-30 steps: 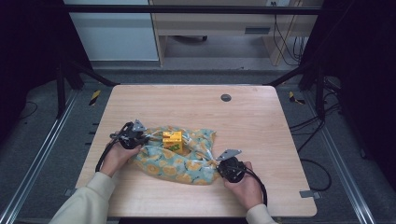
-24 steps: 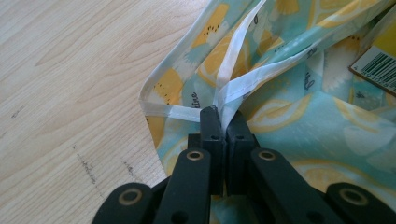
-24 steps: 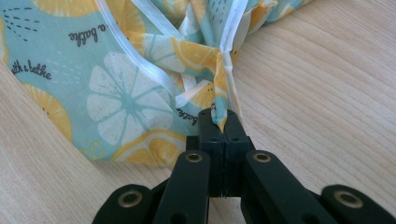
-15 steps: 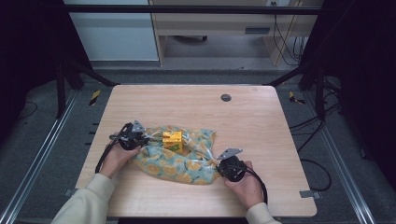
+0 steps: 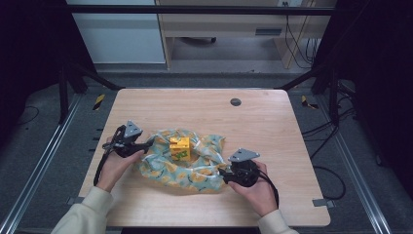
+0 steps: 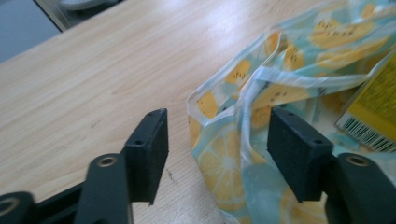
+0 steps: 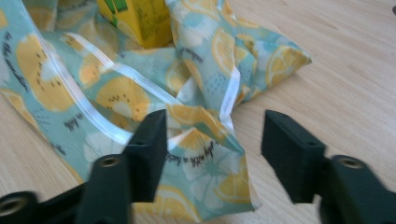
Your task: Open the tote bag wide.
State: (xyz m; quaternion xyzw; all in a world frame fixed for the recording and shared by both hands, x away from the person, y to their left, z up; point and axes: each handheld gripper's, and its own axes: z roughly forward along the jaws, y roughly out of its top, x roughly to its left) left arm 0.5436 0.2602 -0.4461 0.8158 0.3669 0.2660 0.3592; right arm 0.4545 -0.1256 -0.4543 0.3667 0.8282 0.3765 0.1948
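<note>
1. My left tongs [image 5: 146,145] sit at the left end of the bag, jaws released and just been opening. In the left gripper view the bag's corner lies between the pads [image 6: 150,149], with neither pad pressing on it.
2. The soft teal plastic bag printed with lemon slices [image 5: 195,168] lies crumpled on the light wooden table [image 5: 272,126], towards its near side, between my two hands.
3. A small yellow carton with green lettering [image 5: 179,148] stands upright in the bag's open mouth, its top clear of the plastic.
4. My right tongs [image 5: 221,171] are at the bag's right end, jaws let go and just been opening; the corner lies loose between them.
</note>
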